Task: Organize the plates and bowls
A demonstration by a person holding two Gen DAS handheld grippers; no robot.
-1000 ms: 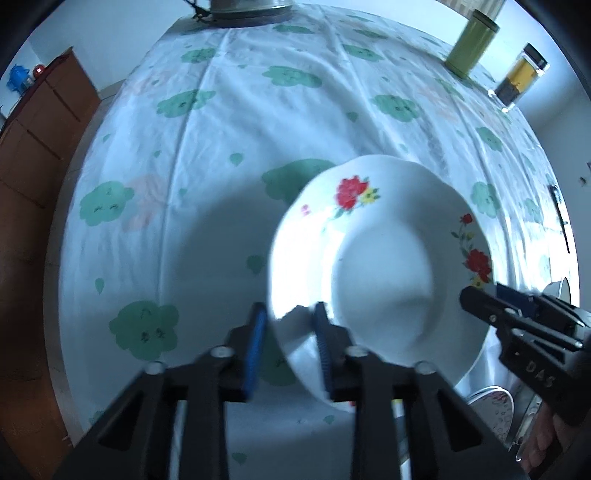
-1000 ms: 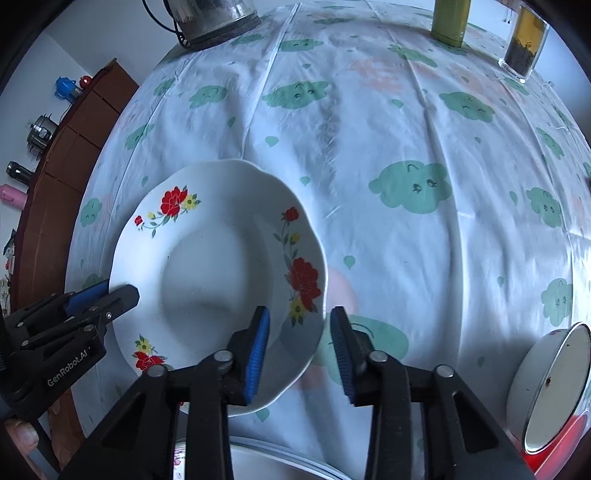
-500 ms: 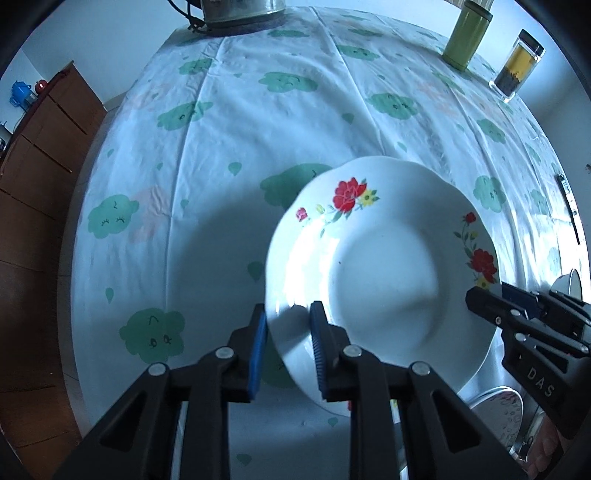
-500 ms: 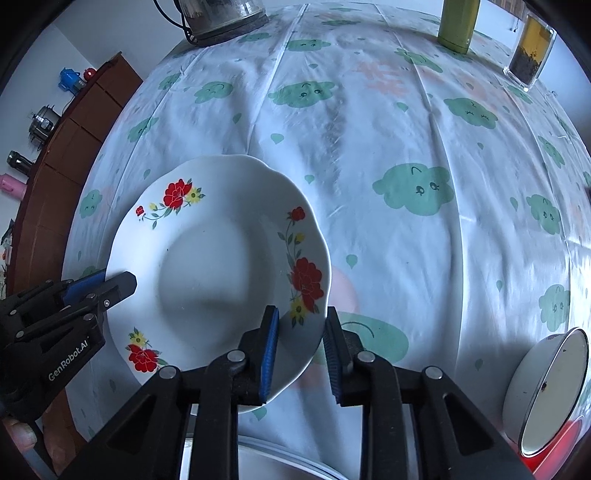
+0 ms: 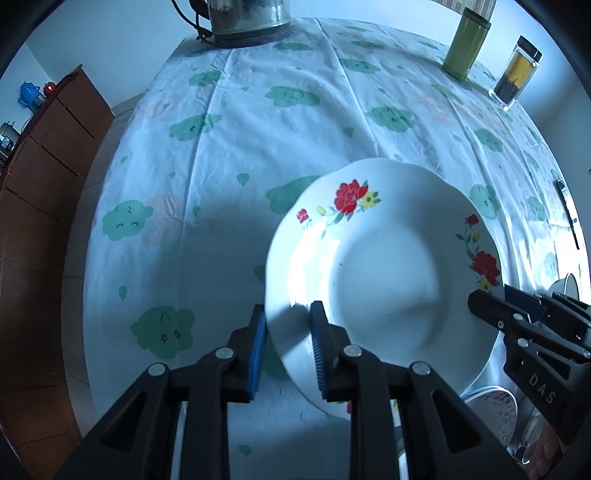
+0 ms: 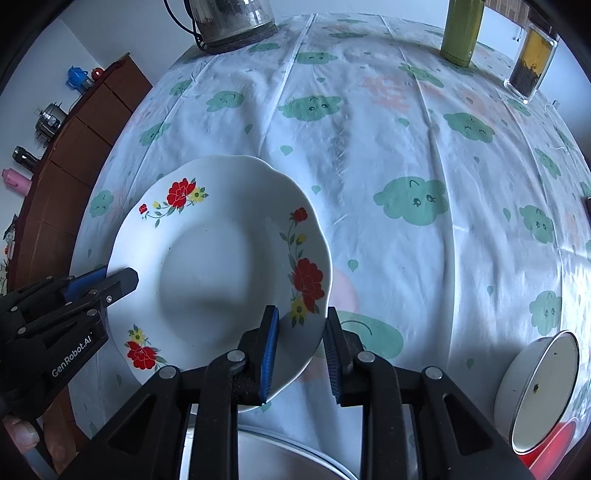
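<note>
A white deep plate with red flowers point(image 5: 388, 273) point(image 6: 218, 258) is held above the clothed table between both grippers. My left gripper point(image 5: 286, 352) is shut on the plate's left rim; it also shows in the right wrist view point(image 6: 110, 280). My right gripper point(image 6: 300, 354) is shut on the plate's right rim; it also shows in the left wrist view point(image 5: 498, 306). A white enamel bowl point(image 6: 543, 387) lies on its side at the right edge of the table.
A kettle point(image 6: 229, 18) stands at the far edge. A green canister point(image 6: 461, 29) and a tea jar point(image 6: 532, 66) stand at the far right. A wooden cabinet point(image 5: 40, 155) is to the left. A metal basin rim point(image 6: 295, 450) and another plate point(image 5: 491, 410) lie below.
Both grippers closed onto the plate's rim. The plate has been raised a little and sits slightly farther from the basin.
</note>
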